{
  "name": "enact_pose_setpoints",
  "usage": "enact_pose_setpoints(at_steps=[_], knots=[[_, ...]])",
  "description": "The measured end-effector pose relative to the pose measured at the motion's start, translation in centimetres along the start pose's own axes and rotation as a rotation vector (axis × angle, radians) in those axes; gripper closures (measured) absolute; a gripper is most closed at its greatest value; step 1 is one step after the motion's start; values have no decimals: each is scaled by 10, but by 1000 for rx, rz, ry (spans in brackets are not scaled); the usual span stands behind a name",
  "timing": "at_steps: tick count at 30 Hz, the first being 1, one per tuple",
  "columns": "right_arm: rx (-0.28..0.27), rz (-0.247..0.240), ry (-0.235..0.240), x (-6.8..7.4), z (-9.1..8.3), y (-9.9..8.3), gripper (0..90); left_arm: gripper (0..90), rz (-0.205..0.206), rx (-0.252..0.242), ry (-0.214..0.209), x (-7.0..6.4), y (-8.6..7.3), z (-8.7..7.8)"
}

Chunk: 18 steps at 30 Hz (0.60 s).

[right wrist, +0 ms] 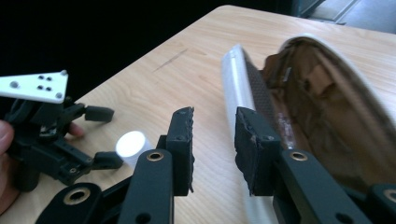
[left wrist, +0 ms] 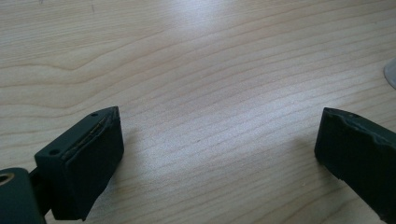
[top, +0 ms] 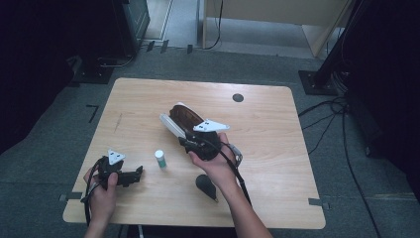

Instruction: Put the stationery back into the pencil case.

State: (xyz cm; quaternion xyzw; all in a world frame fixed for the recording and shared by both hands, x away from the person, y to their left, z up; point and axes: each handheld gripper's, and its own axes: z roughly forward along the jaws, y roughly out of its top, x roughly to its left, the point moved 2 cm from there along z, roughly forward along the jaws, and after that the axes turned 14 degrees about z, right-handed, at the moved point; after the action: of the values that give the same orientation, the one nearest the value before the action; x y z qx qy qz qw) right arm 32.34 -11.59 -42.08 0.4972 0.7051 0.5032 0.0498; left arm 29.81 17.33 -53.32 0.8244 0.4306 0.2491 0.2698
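An oval case [top: 181, 115] with a white rim and brown lining lies open near the middle of the wooden table [top: 267, 139]. My right gripper [top: 183, 139] is at its near end. In the right gripper view the jaws [right wrist: 212, 114] stand a little apart with nothing between them, and the right jaw lies over the case's white rim [right wrist: 236, 79]. A small white bottle [top: 160, 158] stands upright between the two grippers. My left gripper [top: 138, 172] rests near the front left corner, wide open [left wrist: 219, 112] over bare wood.
A dark cone-shaped object [top: 205, 184] lies near the front edge beside the right forearm. A round black hole [top: 238, 97] is at the back of the table. Cables [top: 337, 114] lie on the floor to the right, and dark equipment stands at the left.
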Motion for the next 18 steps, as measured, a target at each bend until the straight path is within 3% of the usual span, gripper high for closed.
enact_pose_setpoints(at_steps=[18], knots=[[66, -14, 83, 27, 29, -25, 634, 15, -3, -2, 0, 0, 0, 0]])
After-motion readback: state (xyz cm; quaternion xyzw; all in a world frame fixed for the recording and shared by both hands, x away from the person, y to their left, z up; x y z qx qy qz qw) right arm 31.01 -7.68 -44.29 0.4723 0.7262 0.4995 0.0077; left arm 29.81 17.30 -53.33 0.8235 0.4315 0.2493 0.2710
